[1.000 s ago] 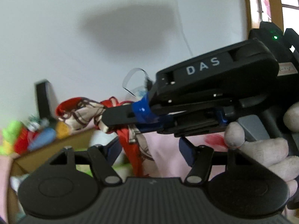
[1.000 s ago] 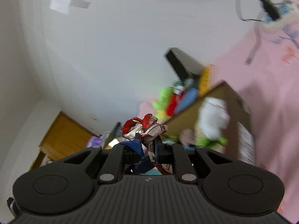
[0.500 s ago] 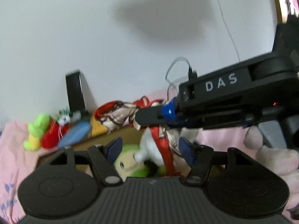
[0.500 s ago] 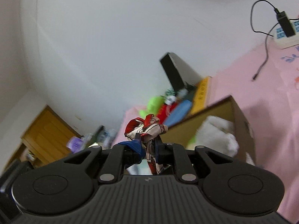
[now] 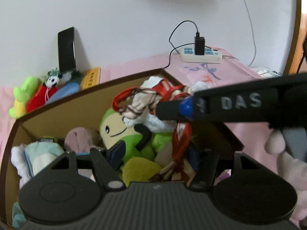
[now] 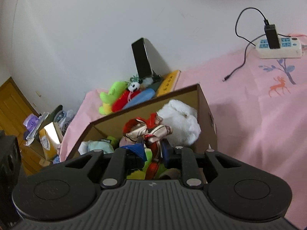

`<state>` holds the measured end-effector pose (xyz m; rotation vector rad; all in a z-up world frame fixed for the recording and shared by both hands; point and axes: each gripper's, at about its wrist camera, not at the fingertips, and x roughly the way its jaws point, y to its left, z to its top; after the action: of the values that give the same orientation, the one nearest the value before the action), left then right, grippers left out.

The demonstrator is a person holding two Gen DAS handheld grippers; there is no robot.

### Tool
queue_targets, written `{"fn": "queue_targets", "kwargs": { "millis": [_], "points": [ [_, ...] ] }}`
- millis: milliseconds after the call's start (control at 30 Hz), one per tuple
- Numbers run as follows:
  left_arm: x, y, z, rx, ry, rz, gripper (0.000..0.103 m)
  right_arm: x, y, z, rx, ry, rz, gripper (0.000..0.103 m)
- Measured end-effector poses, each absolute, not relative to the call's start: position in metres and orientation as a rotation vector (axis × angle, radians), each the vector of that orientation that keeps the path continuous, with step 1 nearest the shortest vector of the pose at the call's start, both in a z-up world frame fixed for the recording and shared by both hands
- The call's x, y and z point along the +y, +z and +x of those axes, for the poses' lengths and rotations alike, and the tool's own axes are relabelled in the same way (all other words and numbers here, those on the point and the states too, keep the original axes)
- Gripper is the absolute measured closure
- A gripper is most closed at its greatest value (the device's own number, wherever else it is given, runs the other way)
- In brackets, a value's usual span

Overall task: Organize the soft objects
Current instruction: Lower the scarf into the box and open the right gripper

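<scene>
Lettering "DAS" in pale capitals runs along the black body of the right gripper [image 5: 159,107] where it crosses the left wrist view from 3 o'clock. Other print is too small to read: dark characters on a yellow book [image 6: 168,83] behind the box, and the blue sockets of a power strip [image 6: 279,47] on the pink bedsheet [image 6: 259,115] at 2 o'clock in the right view.

The right gripper [image 6: 152,149] has its jaws just opening; a red and cream scarf [image 6: 148,132] sits between the blue-tipped fingers [image 6: 139,149], bunched above them and trailing down below. From the pictures it seems the pads are still on the cloth. The scarf hangs over the open cardboard box [image 6: 203,105], above a white plush [image 6: 180,122] and a green plush [image 5: 122,132] with a drawn face.

The left gripper [image 5: 153,157] stands about half open with nothing clamped; the scarf tail [image 5: 180,143] dangles near its right finger, but I cannot tell whether they touch. A gloved hand [image 5: 284,153] shows at 4 o'clock, on the right gripper's handle.

Behind the box at 10 o'clock lie more plush toys [image 5: 32,95] and a dark phone [image 5: 66,48] leaning on the wall.
</scene>
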<state>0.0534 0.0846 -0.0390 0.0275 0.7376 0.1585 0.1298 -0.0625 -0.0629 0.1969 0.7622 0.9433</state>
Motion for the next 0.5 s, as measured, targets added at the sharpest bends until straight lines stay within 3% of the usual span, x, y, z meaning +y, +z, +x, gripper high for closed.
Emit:
{"fn": "queue_targets", "kwargs": {
  "millis": [500],
  "points": [
    [0.075,-0.018,0.034,0.728,0.186,-0.024,0.038,-0.091,-0.056,0.114,0.770,0.911,0.232,0.097]
  ]
}}
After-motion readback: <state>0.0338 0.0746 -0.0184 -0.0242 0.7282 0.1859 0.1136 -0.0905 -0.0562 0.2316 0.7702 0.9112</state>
